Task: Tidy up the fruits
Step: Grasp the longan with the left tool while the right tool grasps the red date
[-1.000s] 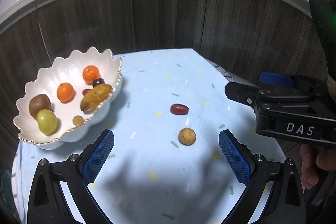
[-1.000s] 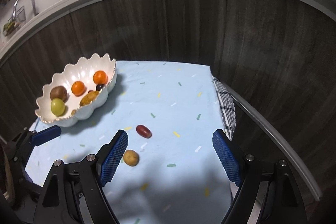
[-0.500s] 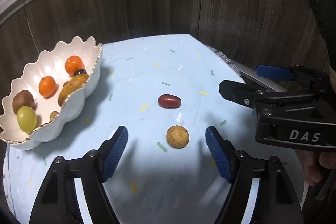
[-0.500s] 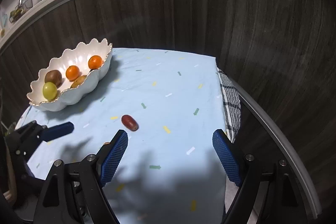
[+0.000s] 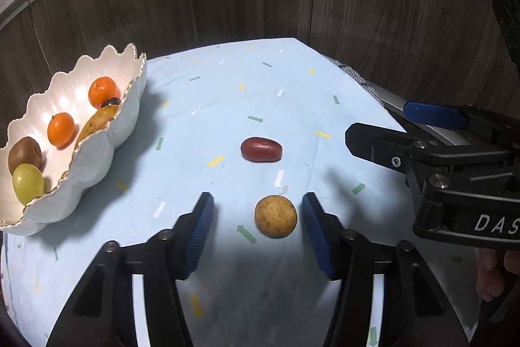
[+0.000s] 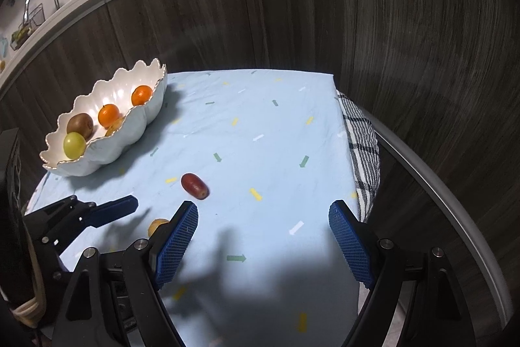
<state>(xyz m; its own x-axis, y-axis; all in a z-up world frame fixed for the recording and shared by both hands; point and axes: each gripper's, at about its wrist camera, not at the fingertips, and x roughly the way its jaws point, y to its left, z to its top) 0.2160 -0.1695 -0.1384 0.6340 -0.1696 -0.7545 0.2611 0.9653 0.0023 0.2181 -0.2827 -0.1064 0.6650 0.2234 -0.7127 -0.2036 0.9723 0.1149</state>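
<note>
Your left gripper [image 5: 258,228] has come down over the small round tan speckled fruit [image 5: 275,216] since a second ago. Its jaws, then spread wide, are closing now. The fruit sits between the blue ribbed pads [image 5: 317,233], nearer the right-hand one, with cloth showing on both sides, so nothing is clamped yet. I judge the pick to be a moment off; centre the fruit or it may roll as one pad arrives first.

Just beyond the tan fruit lies the oblong dark-red glossy fruit [image 5: 261,149], loose on the pale blue confetti-print cloth [image 5: 227,93] and touched by neither tool.

Your right gripper [image 6: 261,241] hangs to the right of the tan fruit, jaws wide, opening unchanged, only bare cloth between them. It has sunk a little, and the red fruit now lies ahead of its left pad rather than beside it.

Far left of the tan fruit stands the white scalloped gold-rimmed bowl [image 5: 94,152], already holding two oranges, a brown kiwi, a yellow-green round fruit and a pear-like piece. Two loose fruits remain, by my count.

Hard to read: the tan fruit is mostly hidden behind the pad in the right wrist view, a small dark fruit in the bowl is half covered, and a fingertip shows only at the frame edge.
</note>
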